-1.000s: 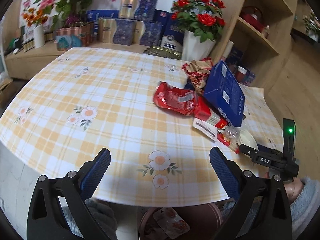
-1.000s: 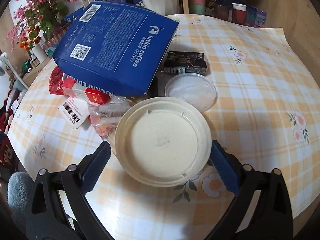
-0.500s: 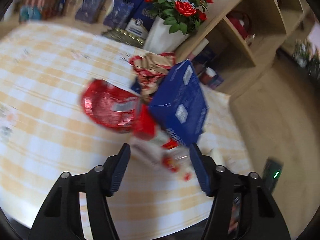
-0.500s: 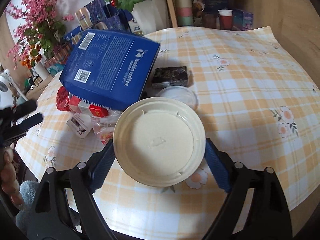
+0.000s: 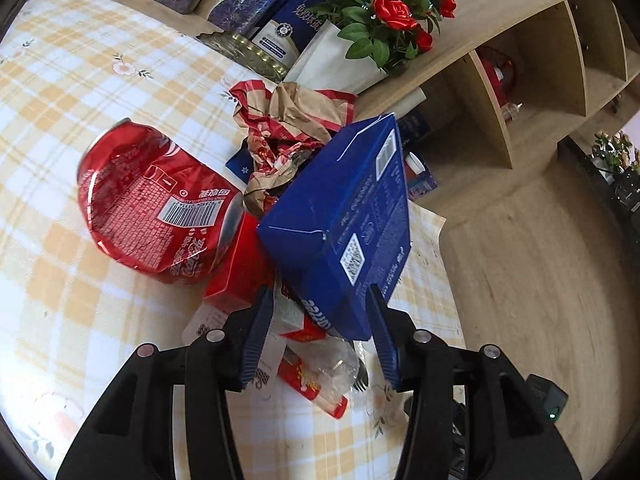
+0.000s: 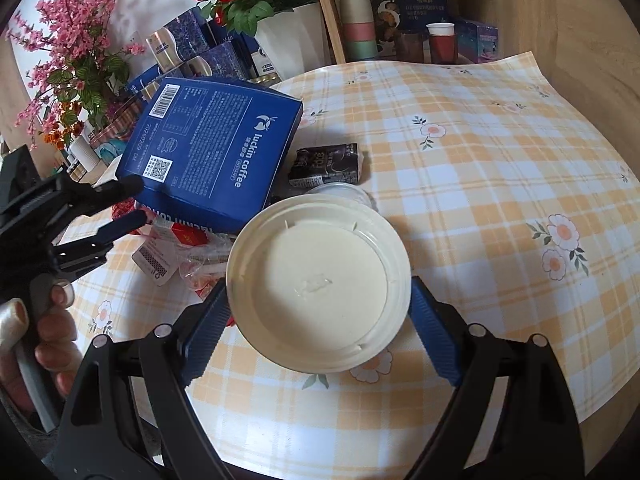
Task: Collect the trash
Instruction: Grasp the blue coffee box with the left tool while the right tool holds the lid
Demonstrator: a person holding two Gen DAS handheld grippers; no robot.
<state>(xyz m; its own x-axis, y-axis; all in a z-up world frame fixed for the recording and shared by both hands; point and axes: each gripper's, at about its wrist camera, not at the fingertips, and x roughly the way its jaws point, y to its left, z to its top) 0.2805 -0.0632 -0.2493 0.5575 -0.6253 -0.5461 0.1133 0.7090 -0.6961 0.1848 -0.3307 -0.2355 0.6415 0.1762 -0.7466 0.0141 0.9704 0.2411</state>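
Left gripper: your left gripper [image 5: 320, 324] sits over the trash pile, and its jaws are closing. The low corner of the blue coffee box [image 5: 340, 216] is between them. You cannot tell if the pads press on it yet.
Right gripper: your right gripper [image 6: 318, 312] is clenched on the round cream lid [image 6: 318, 294]. One blue pad is on each side of its rim. The lid is held just over the table [image 6: 480, 208], near the edge closest to you.
Blue coffee box: it is tilted and leans on the rest of the pile, toward the table's left side in the right wrist view.
Red can [image 5: 148, 208]: it is squashed and lies on its side, touching the small red box [image 5: 236, 272] beside the blue box.
Crumpled paper [image 5: 296, 128]: it is brown and red, behind the blue box, near the table's far edge by the white flower pot [image 5: 336, 64].
Dark small carton [image 6: 326, 164]: it lies flat, just beside the blue box, with a clear round lid [image 6: 344, 194] in front of it.
Clear wrapper [image 5: 320, 368]: it lies under your left gripper, close to the near edge.
Your left hand [image 6: 44, 340]: it wraps around the gripper handle.
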